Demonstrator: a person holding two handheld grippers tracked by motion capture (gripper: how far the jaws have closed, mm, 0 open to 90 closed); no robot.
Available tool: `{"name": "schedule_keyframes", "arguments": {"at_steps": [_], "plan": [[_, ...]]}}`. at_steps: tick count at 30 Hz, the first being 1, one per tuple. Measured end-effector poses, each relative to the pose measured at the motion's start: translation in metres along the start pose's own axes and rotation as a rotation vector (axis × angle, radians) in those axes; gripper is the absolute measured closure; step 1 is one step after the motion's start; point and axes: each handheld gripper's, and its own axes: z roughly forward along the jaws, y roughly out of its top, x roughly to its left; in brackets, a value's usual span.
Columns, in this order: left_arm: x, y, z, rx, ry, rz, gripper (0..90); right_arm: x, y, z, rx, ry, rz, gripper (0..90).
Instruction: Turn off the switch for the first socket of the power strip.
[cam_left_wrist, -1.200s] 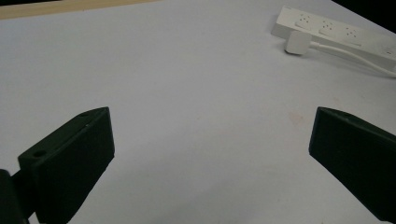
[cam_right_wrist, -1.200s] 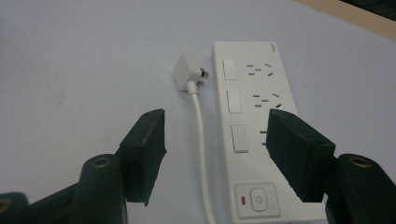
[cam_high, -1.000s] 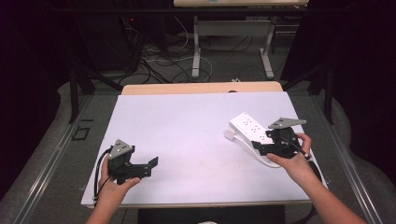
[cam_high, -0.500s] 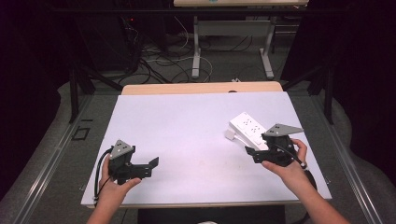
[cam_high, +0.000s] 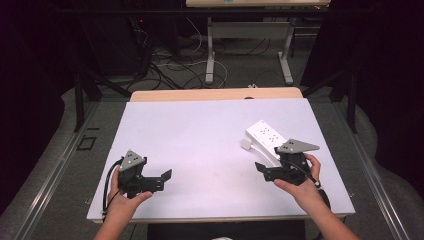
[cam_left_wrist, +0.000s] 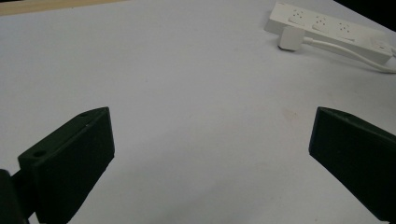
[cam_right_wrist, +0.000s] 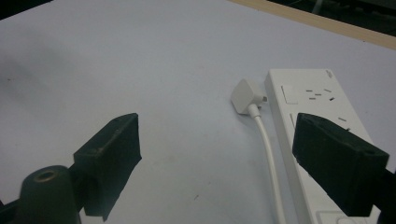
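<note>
Currently my right claw (cam_high: 260, 169) gapes wide beside power strip (cam_high: 266, 140) near worktop (cam_high: 200, 130) right edge, loose plug (cam_right_wrist: 248, 95) touching strip's side. Left claw (cam_high: 165, 179) spread too, idle near front-left corner. Nothing gripped; plug unplugged, work barely begun, I judge.

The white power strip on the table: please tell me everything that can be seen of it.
The white power strip is a long, flat bar that looks like plastic, with several sockets along its top. It lies flat on the white table, on the person's right side. Its white cable runs alongside it and ends in a white plug lying unplugged beside it. The right gripper hovers near, jaws open, not holding it.
</note>
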Motion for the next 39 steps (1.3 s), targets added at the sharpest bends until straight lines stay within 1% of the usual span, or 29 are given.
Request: {"name": "schedule_keyframes", "arguments": {"at_steps": [1,2,3,4,5,6,11,12,15,17,20,21,23,24,25,26,27,28,29,30,32,33,34,37,39], "plan": [[0.000,0.000,0.000,0.001,-0.001,0.002,0.1,0.001,-0.001,0.000,0.002,0.005,0.007,13.0],[-0.001,0.000,0.001,0.003,-0.004,0.000,0.1,0.002,-0.001,0.002,-0.002,0.005,0.004,11.9],[0.000,0.000,0.001,0.003,-0.003,0.005,0.1,0.003,-0.002,0.003,-0.007,0.008,0.014,10.5],[-0.001,0.000,0.001,0.003,-0.004,0.004,0.1,0.004,-0.003,0.003,0.000,0.011,0.014,9.2],[-0.001,0.000,0.001,0.003,-0.006,0.004,0.1,0.005,-0.004,0.005,-0.006,0.008,0.014,7.8],[-0.001,-0.001,0.002,0.000,-0.006,0.004,0.1,0.006,-0.004,0.006,-0.010,0.015,0.013,6.8],[-0.001,-0.001,0.002,0.001,-0.008,0.002,0.1,0.011,-0.009,0.011,-0.005,0.017,0.011,3.4],[-0.002,-0.001,0.002,0.005,-0.008,0.001,0.1,0.011,-0.010,0.012,-0.009,0.010,0.006,2.7],[-0.001,-0.001,0.003,0.002,-0.006,0.007,0.1,0.013,-0.013,0.014,-0.005,0.016,0.019,0.3],[-0.001,-0.002,0.003,0.011,-0.006,0.015,0.1,0.014,-0.015,0.016,-0.002,0.014,0.021,0.0],[-0.002,-0.002,0.005,0.010,-0.009,0.002,0.1,0.014,-0.019,0.019,-0.007,0.023,0.018,0.0],[-0.002,-0.003,0.005,0.012,-0.010,0.003,0.1,0.016,-0.020,0.020,-0.007,0.016,0.031,0.0],[-0.002,-0.003,0.005,0.018,-0.011,0.004,0.1,0.016,-0.022,0.021,-0.009,0.017,0.025,0.0],[-0.002,-0.003,0.005,0.018,-0.011,0.004,0.1,0.016,-0.023,0.022,-0.005,0.020,0.031,0.0],[-0.002,-0.003,0.006,0.015,-0.010,0.008,0.1,0.016,-0.025,0.022,-0.013,0.020,0.025,0.0],[-0.002,-0.003,0.006,0.016,-0.011,0.006,0.1,0.016,-0.026,0.023,-0.015,0.021,0.033,0.0],[-0.002,-0.003,0.006,0.016,-0.010,0.005,0.1,0.016,-0.027,0.024,-0.021,0.019,0.029,0.0],[-0.002,-0.004,0.007,0.015,-0.009,0.004,0.1,0.015,-0.029,0.024,-0.015,0.022,0.032,0.0],[-0.001,-0.004,0.007,0.013,-0.008,0.010,0.1,0.015,-0.030,0.024,-0.021,0.018,0.039,0.0],[-0.001,-0.004,0.007,0.022,-0.008,0.019,0.1,0.014,-0.031,0.024,-0.018,0.018,0.046,0.0],[-0.001,-0.004,0.007,0.024,-0.009,0.019,0.1,0.013,-0.033,0.024,-0.025,0.009,0.042,0.0],[-0.001,-0.004,0.008,0.026,-0.010,0.017,0.1,0.012,-0.034,0.024,-0.018,0.013,0.041,0.0],[-0.002,-0.005,0.008,0.024,-0.015,0.004,0.1,0.011,-0.035,0.024,-0.024,0.011,0.053,0.0],[-0.002,-0.005,0.009,0.024,-0.013,0.007,0.1,0.009,-0.038,0.024,-0.029,0.004,0.053,0.0],[-0.002,-0.006,0.010,0.018,-0.012,0.006,0.1,0.007,-0.040,0.024,-0.033,0.004,0.067,0.0]]}}
